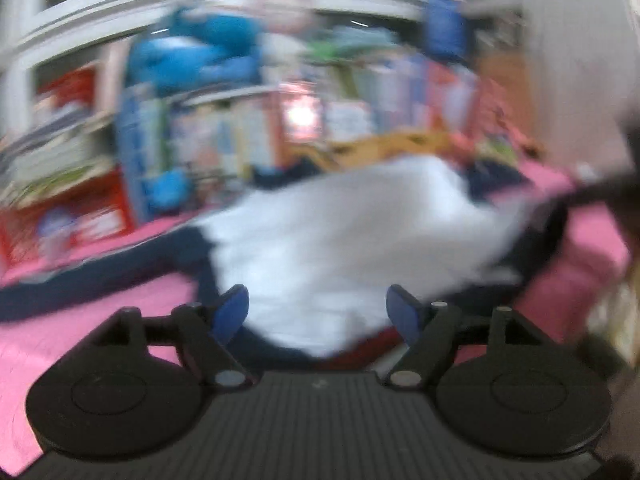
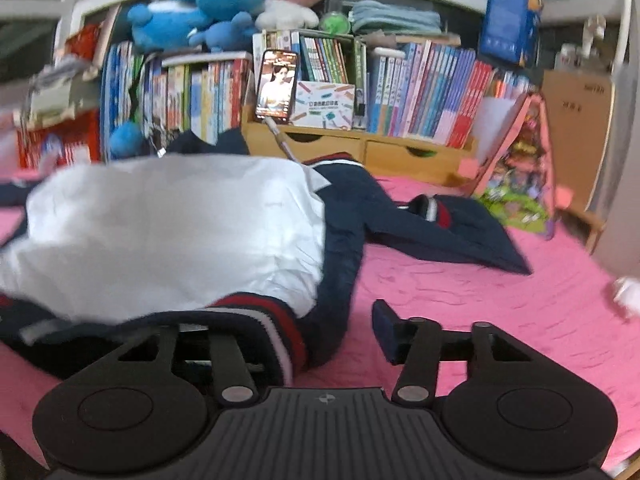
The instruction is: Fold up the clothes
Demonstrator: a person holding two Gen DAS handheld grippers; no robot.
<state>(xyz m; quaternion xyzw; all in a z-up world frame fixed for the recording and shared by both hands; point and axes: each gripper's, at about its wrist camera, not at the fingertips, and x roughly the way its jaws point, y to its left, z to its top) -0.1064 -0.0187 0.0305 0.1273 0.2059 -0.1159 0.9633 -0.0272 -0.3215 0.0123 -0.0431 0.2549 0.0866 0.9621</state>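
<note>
In the left wrist view, badly blurred, bare pink bedspread point(image 1: 80, 336) fills the lower left of the frame. A dark navy sleeve point(image 1: 100, 280) crosses it from the left edge toward the centre. The left gripper point(image 1: 318, 316) sits at bottom centre with its blue fingers point(image 1: 232, 312) spread apart and nothing pinched between them; the white lining of the jacket point(image 1: 340, 240) lies just beyond them. Pink cover shows again at the right edge.

In the right wrist view, the navy jacket point(image 2: 160, 232) lies opened, white side up, across the left and centre. Its red-and-white striped hem point(image 2: 256, 312) drapes over the left finger of the right gripper point(image 2: 304, 336), hiding it. The blue right finger point(image 2: 386, 330) stands apart over bare cover, so I cannot tell whether anything is pinched. A sleeve point(image 2: 448, 232) runs toward centre right. Open pink bedspread point(image 2: 500, 320) fills the lower right. Books point(image 2: 420, 88), a phone point(image 2: 277, 84) and plush toys point(image 2: 208, 4) line the far edge.
</note>
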